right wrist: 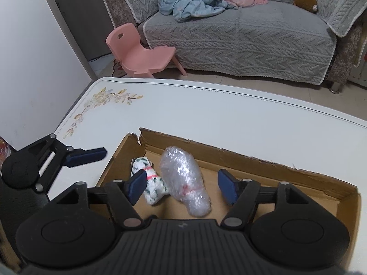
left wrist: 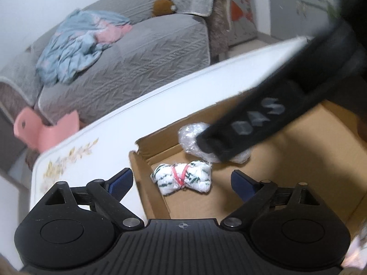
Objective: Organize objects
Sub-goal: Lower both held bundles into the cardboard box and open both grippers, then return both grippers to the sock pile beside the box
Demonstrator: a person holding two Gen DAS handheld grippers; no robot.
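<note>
Probably the main danger was a collision, because the right claw [right wrist: 182,189] and the left claw [left wrist: 181,182] were both close over the cardboard box [right wrist: 275,160] on the counter [right wrist: 206,110], and a quick move could knock one against the other or push the thin box wall. Both claws were released and held nothing: the right one hung above the inside of the box with the bubble-wrap bundle [right wrist: 185,181] between its fingers, not touching them. The white-green cloth roll [right wrist: 152,183] lay in the box just beside that bundle, partly behind one right finger, while the left claw straddled the box's corner wall.
</note>
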